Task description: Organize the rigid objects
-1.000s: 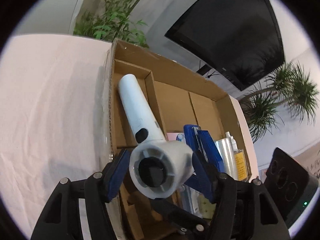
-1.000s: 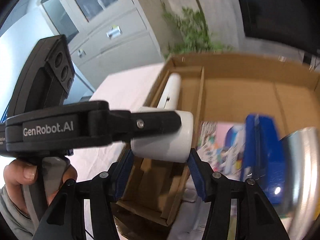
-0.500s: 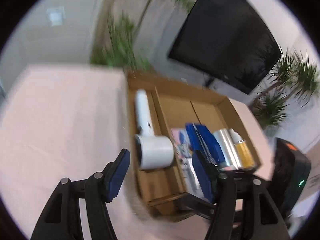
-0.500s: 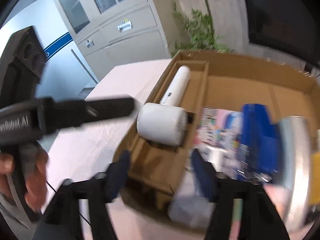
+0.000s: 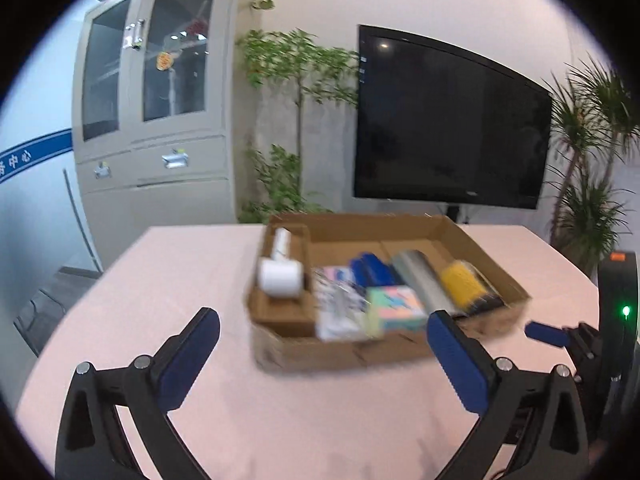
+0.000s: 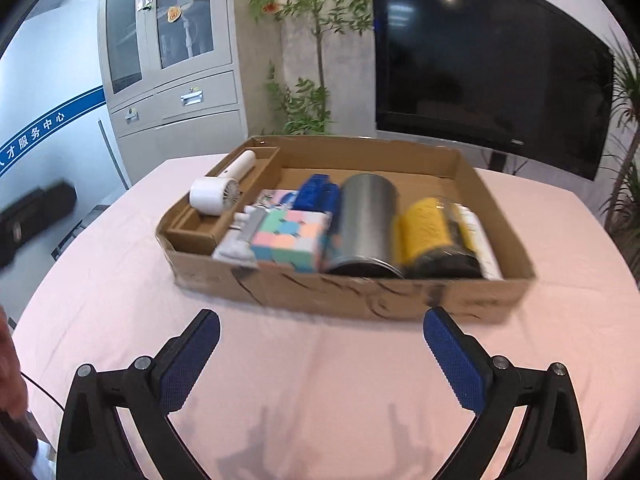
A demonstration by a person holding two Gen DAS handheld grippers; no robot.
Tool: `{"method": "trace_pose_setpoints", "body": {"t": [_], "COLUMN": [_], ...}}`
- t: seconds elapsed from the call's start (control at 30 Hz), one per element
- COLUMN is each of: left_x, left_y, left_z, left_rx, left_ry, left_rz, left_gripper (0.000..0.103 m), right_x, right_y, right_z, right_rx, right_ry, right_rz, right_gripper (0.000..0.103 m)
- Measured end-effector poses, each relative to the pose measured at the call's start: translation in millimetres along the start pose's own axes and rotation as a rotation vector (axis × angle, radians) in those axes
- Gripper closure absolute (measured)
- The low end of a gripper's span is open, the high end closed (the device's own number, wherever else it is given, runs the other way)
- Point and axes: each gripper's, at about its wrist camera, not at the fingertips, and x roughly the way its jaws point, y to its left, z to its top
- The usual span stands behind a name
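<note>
Both grippers opening over the pink tablecloth, nothing between the jaws.

The left gripper (image 5: 323,334) and right gripper (image 6: 321,334) are spreading wide, holding nothing, pink tablecloth (image 6: 312,380) beneath. Ahead of the jaws sits the shallow brown cardboard box (image 6: 360,300). In its narrow left compartment lies the white handheld fan (image 6: 222,186); right of that, a pastel puzzle cube (image 6: 290,240), blue plastic block (image 6: 318,192), steel cylinder cup (image 6: 366,216) and yellow-filled clear jar (image 6: 430,228).

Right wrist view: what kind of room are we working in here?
Probably an office or service-centre meeting room, not a home. A grey metal filing cabinet with glass doors stands by a wall bearing a blue stripe with Chinese lettering, and a large dark wall screen hangs behind the cloth-covered table.
</note>
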Motion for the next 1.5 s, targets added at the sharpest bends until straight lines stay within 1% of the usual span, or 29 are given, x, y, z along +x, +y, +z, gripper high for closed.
{"method": "trace_pose_setpoints", "body": {"t": [0.1,0.23,0.43,0.57,0.7,1.2,1.5], "left_x": [-7.8,-11.2,-13.1,-11.0,-8.1,1.4,4.0], "left_y": [-21.5,-41.3,-47.1,-46.8,-44.2,-44.1,-43.8], "left_z": [-7.6,-12.2,-18.4,-18.1,-18.4,-20.0,-20.2], "left_rx": [0.006,0.017,-0.009,-0.008,-0.023,-0.020,-0.020], "left_ry": [0.010,0.015,0.042,0.052,0.058,0.078,0.083], "left_rz": [-0.013,0.014,0.047,0.072,0.073,0.079,0.081], "left_gripper": [0.000,0.000,0.000,0.000,0.000,0.000,0.000], "right_x": [-22.3,-48.7,-66.1,-68.4,-67.9,-68.0,-67.3], "right_y": [-20.1,-40.6,-54.9,-53.4,-50.9,-48.4,-53.8], "right_z": [-14.7,-31.8,-35.6,-34.6,-34.8,-36.9,-37.2], "right_rx": [0.015,0.020,0.028,0.028,0.028,0.030,0.032], "right_ry": [-0.008,-0.017,-0.042,-0.050,-0.049,-0.032,-0.029], "right_rz": [-0.019,-0.039,-0.032,-0.024,-0.024,-0.031,-0.033], "right_gripper": [0.001,0.001,0.001,0.001,0.001,0.001,0.001]}}
